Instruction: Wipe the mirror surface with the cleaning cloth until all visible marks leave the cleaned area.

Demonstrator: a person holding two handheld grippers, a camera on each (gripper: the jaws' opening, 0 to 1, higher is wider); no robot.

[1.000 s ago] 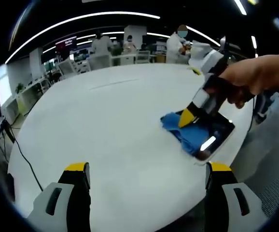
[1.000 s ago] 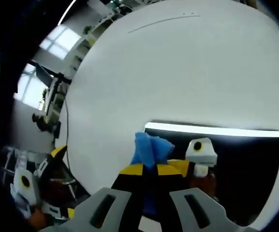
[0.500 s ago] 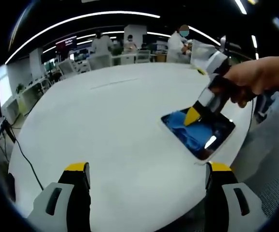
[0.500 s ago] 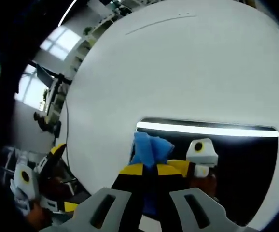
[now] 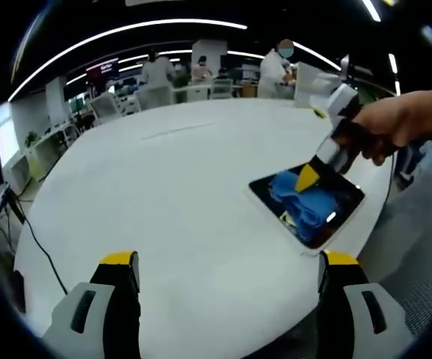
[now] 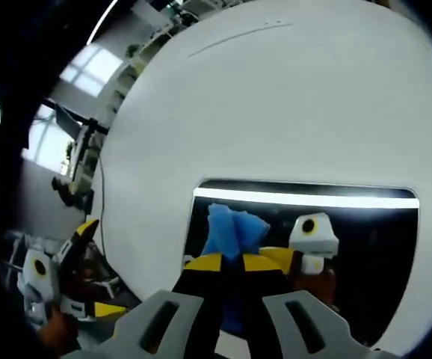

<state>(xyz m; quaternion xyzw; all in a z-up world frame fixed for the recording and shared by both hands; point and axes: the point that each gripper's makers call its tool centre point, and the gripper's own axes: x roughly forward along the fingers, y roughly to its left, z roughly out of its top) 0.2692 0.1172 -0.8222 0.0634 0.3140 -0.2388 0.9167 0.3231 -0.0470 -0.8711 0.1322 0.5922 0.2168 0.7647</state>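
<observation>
Both jaws of the right gripper (image 6: 231, 263) pinch the blue cloth (image 6: 233, 229) at lower centre, pressing it onto the mirror (image 6: 365, 247). Low in its own view, the left gripper (image 5: 227, 262) gapes wide, holding nothing, above the white table (image 5: 164, 194).

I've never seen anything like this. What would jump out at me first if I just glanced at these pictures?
Probably the bright blue cleaning cloth, pinched in the right gripper and pressed on a dark mirror near the edge of a big white table. In the right gripper view, the mirror reflects a bright strip of light. The left gripper waits open over the near table edge.
</observation>
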